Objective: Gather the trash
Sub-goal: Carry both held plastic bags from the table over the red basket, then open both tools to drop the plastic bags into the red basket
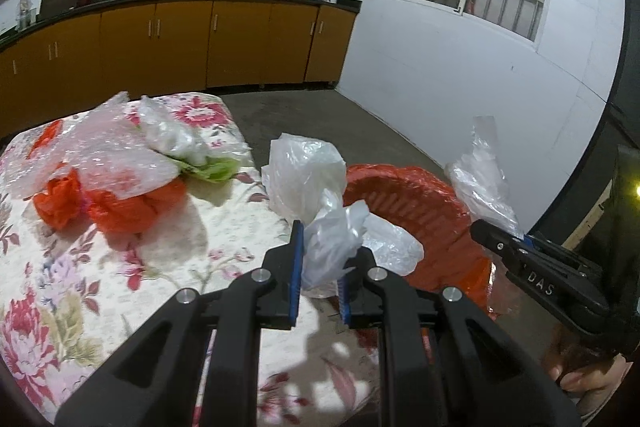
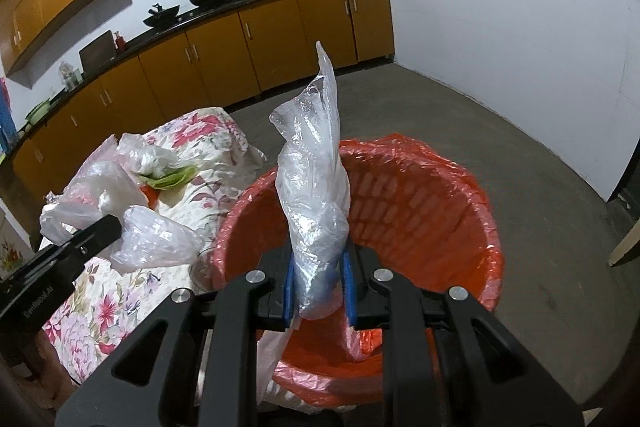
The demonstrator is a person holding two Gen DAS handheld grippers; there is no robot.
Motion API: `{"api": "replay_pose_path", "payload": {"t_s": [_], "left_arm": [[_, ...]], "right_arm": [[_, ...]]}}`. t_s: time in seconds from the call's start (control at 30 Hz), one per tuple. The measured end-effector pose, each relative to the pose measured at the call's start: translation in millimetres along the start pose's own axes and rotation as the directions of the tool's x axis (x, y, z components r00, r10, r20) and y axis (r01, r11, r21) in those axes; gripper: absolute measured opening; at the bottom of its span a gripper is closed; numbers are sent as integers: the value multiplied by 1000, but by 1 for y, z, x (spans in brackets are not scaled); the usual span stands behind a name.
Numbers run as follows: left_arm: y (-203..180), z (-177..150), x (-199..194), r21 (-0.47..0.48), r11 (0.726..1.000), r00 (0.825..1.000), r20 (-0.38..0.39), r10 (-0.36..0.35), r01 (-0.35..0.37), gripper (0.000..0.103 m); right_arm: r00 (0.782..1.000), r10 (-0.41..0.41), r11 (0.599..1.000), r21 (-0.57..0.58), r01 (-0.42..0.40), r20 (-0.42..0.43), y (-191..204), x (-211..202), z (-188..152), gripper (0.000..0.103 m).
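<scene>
From your left wrist camera, your left gripper (image 1: pixel 320 259) is squeezing a crumpled white plastic bag (image 1: pixel 308 179) between its blue pads (image 1: pixel 295 275) — the bag puffs up above the tips, right at the edge of the flowered tablecloth (image 1: pixel 100 287). More trash sits farther back on the cloth: red plastic bags (image 1: pixel 120 205), a sheet of bubble wrap (image 1: pixel 100 151) and something green (image 1: pixel 212 169), maybe a leaf, though it is too blurry to be sure. Just beside the table stands the red bin (image 1: pixel 416 211), lined with a red bag. Your right gripper (image 1: pixel 496 239) comes in from the right, pinching a clear plastic bag (image 1: pixel 480 183) over the bin. From your right wrist camera, that clear bag (image 2: pixel 316 187) stands tall and twisted, clamped tight in the right gripper (image 2: pixel 318 291) — it is just above the open red bin (image 2: pixel 420 195). Your left gripper (image 2: pixel 102 227) shows at the left with its white bag (image 2: pixel 156 241) over the tablecloth (image 2: pixel 108 307), close to the bin's rim.
</scene>
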State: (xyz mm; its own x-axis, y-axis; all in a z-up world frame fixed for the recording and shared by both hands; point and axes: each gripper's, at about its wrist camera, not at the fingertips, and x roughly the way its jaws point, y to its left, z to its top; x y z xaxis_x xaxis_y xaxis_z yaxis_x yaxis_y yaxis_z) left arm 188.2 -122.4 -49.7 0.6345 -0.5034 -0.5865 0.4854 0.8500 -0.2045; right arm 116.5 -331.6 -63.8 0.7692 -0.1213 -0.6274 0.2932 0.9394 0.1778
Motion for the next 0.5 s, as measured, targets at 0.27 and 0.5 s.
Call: {"api": "replay_pose_path", "payload": {"t_s": [0.27, 0.5], "left_arm": [[-17, 2, 19, 21, 999, 999, -22, -33, 34, 16], [-31, 6, 35, 25, 998, 997, -37, -62, 63, 16]], "right_arm": [[1000, -6, 999, 32, 5, 20, -13, -2, 7, 20], [999, -11, 998, 58, 9, 34, -25, 0, 14, 20]]}}
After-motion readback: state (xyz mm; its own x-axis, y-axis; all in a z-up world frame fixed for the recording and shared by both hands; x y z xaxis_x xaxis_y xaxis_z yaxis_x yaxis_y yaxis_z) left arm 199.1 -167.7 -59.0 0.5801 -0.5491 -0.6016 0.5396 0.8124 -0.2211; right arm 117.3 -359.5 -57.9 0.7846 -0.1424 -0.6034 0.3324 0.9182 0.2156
